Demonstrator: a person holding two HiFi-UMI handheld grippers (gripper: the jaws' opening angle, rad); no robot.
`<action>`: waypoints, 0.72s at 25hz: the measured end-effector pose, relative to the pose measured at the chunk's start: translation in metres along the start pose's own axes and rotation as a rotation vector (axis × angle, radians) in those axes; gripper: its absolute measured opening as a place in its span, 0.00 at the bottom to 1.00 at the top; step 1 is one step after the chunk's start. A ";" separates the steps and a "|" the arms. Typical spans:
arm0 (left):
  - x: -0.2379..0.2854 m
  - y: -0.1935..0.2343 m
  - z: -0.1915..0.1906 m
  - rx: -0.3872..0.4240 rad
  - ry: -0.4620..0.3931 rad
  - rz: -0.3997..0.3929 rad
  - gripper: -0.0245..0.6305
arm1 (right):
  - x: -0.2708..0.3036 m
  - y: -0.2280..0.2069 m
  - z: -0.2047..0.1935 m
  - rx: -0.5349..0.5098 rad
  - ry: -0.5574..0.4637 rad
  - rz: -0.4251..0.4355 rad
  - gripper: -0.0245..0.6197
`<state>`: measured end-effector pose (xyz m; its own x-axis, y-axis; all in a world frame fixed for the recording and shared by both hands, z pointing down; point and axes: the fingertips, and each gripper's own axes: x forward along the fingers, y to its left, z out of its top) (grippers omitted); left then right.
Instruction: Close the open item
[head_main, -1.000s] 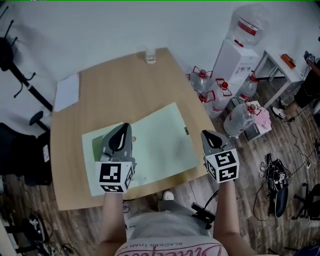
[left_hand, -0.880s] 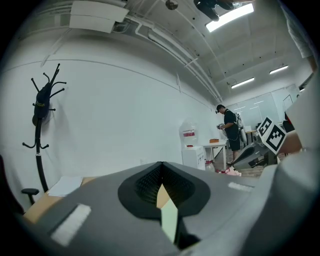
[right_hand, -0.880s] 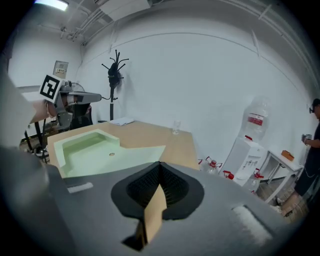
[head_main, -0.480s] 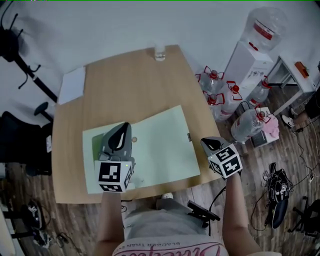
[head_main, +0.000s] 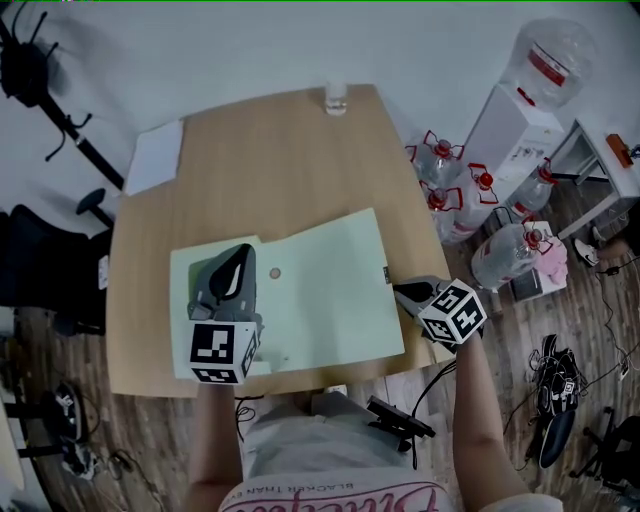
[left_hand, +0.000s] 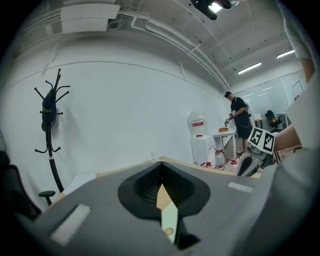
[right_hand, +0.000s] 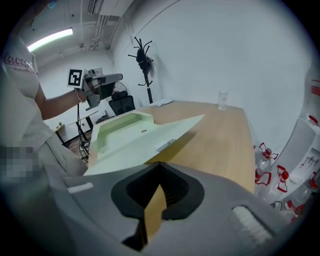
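A pale green folder (head_main: 330, 290) lies open and flat on the wooden table (head_main: 270, 170), with a small snap button (head_main: 275, 272) near its middle. My left gripper (head_main: 242, 252) hovers over the folder's left part, jaws shut and nothing in them. My right gripper (head_main: 399, 291) is at the table's right edge, just off the folder's right corner, tipped down, shut and empty. The right gripper view shows the folder (right_hand: 135, 137) spread ahead and the left gripper (right_hand: 100, 80) beyond it. In the left gripper view, the shut jaws (left_hand: 160, 164) hide most of the folder.
A glass (head_main: 335, 98) stands at the table's far edge and a white sheet (head_main: 158, 157) lies at the far left corner. Water bottles (head_main: 450, 190) and a dispenser (head_main: 520, 120) crowd the floor on the right. A dark chair (head_main: 40, 270) is on the left. A person (left_hand: 240, 117) stands far off.
My right gripper has sunk and tipped downward to the table's right edge beside the folder. The left gripper has stayed over the folder's left part.
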<state>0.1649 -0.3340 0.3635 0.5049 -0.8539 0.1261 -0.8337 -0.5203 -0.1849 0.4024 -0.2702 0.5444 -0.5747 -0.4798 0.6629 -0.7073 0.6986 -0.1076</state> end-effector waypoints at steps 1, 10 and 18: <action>0.000 -0.001 -0.001 0.000 0.002 0.001 0.06 | 0.001 0.003 0.000 -0.003 0.001 0.022 0.04; -0.011 0.002 -0.011 0.001 0.031 0.025 0.06 | 0.010 0.032 0.019 0.023 -0.104 0.197 0.04; -0.020 0.010 -0.018 -0.001 0.050 0.037 0.06 | 0.015 0.055 0.035 0.032 -0.160 0.293 0.04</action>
<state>0.1428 -0.3219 0.3766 0.4625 -0.8707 0.1674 -0.8516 -0.4888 -0.1894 0.3406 -0.2577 0.5225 -0.8110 -0.3401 0.4761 -0.5137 0.8033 -0.3013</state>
